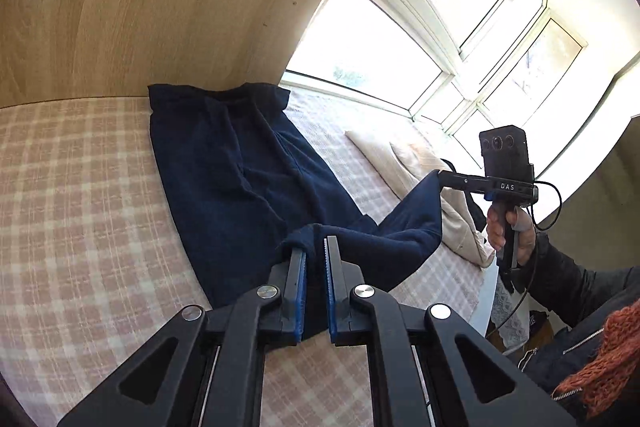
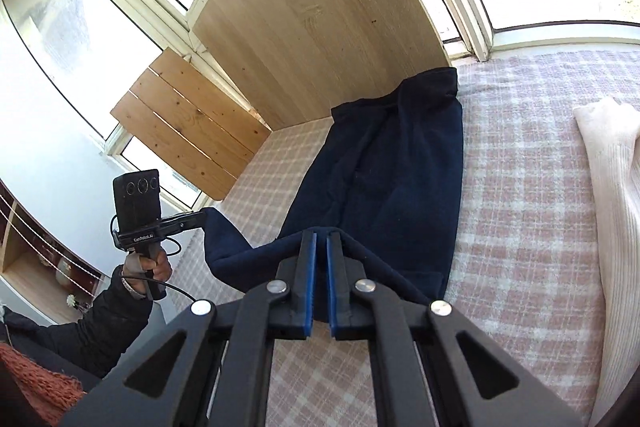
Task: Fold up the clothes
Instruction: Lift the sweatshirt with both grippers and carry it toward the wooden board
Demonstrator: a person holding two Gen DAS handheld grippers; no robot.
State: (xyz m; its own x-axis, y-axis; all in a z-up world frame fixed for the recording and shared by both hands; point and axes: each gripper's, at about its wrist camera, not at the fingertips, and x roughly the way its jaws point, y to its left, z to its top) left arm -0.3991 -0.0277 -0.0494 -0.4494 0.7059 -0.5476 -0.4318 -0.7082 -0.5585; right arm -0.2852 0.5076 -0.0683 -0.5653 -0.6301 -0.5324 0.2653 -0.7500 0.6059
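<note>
A long navy garment [image 1: 224, 163] lies stretched along the plaid bedspread [image 1: 80, 187], its far end against a wooden board. My left gripper [image 1: 316, 245] is shut on one near corner of the cloth, which bunches over its blue pads. In the same view my right gripper [image 1: 440, 175], held in a person's hand [image 1: 508, 231], pinches the other near corner and holds it above the bed. In the right wrist view the right gripper [image 2: 322, 235] is shut on the navy garment [image 2: 392, 167]. The left gripper [image 2: 205, 215] grips the hem at the left, and the near edge hangs between them.
A light wooden board [image 1: 140, 7] stands upright at the bed's far end, with bright windows [image 1: 380, 47] beside it. A cream ribbed cloth [image 2: 612, 167] lies along the bed to the right of the garment. A slatted wooden panel [image 2: 188, 123] leans at the left.
</note>
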